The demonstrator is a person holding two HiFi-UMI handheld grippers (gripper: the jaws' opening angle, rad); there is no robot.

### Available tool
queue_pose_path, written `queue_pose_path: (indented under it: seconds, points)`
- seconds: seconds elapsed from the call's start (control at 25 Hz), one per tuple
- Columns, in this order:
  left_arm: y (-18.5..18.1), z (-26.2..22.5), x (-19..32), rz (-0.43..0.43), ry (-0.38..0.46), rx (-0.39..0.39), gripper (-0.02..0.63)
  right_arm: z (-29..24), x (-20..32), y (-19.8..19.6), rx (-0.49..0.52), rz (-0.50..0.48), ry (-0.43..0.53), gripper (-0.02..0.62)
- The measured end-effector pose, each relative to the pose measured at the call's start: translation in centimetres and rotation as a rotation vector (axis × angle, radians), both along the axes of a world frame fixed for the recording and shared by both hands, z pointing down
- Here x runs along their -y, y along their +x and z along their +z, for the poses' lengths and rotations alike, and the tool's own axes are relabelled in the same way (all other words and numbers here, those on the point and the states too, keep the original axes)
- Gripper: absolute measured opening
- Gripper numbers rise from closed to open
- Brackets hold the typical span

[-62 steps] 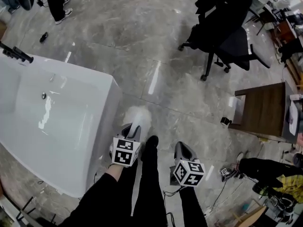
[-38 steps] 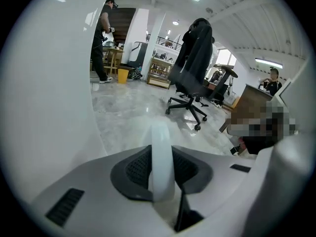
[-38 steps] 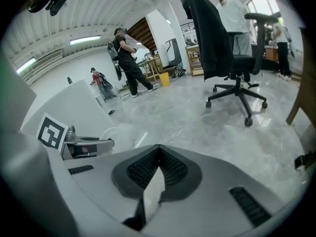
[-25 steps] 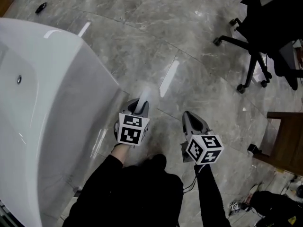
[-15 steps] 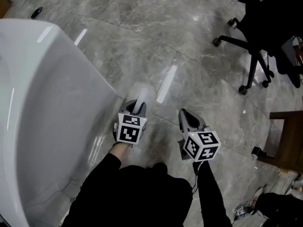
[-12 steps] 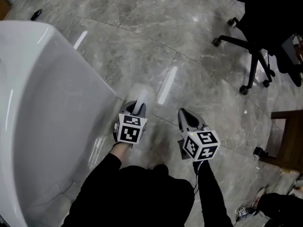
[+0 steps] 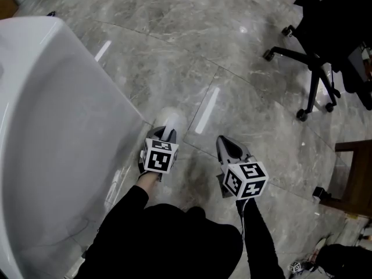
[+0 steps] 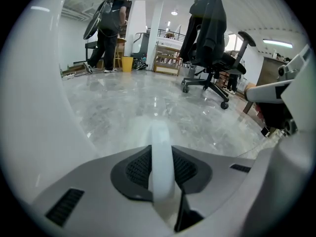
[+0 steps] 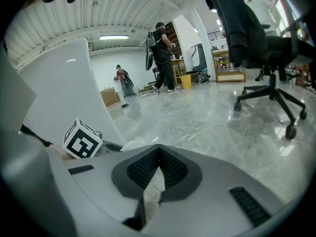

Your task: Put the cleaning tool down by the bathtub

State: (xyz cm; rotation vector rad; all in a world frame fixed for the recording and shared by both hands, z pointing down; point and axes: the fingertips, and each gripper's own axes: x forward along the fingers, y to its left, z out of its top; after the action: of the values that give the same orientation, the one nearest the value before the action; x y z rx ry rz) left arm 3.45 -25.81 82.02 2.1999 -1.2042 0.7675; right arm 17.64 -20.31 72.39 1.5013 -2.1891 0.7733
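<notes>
Nearest the camera, the left tool [image 7: 167, 133] is seen closed on the slim handle of a white, fluffy-headed cleaning wand [image 7: 170, 121]. In the left gripper view the handle is pinched between the ribbed dark pads, which are kept a little apart by it. Just beside it, the right tool [image 7: 223, 145] is shut, its pads meeting at the tip with nothing held between them. The wand's fluffy head is pointed forward and down, low over the grey marbled floor [image 7: 192, 51] and just beside the outer wall of the large, glossy white bathtub [image 7: 52, 115]. Whether the head is touching the floor cannot be told. Farther off, a black wheeled office chair [image 7: 317, 45] is seen well apart from the tub.

The step in hand is judged to be the setting-down of the cleaning wand by the tub, and the task is taken to be nearly done. For the next move, the head should be rested on the floor near the tub wall and the handle laid down. Only then should the left tool be opened and drawn clear. Nothing is required of the right tool.
</notes>
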Motion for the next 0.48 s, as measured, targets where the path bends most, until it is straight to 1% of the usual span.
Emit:
queue_pose_path:
  seconds: [0.12, 0.48]
  points:
    - [-0.2, 0.4, 0.0, -0.004, 0.006, 0.005, 0.095, 0.1, 0.0, -0.2, 0.011, -0.003, 0.001, 0.0]
    - [-0.9, 1.4, 0.3, -0.019, -0.021, 0.021, 0.095, 0.4, 0.3, -1.0, 0.057, 0.007, -0.005, 0.0]
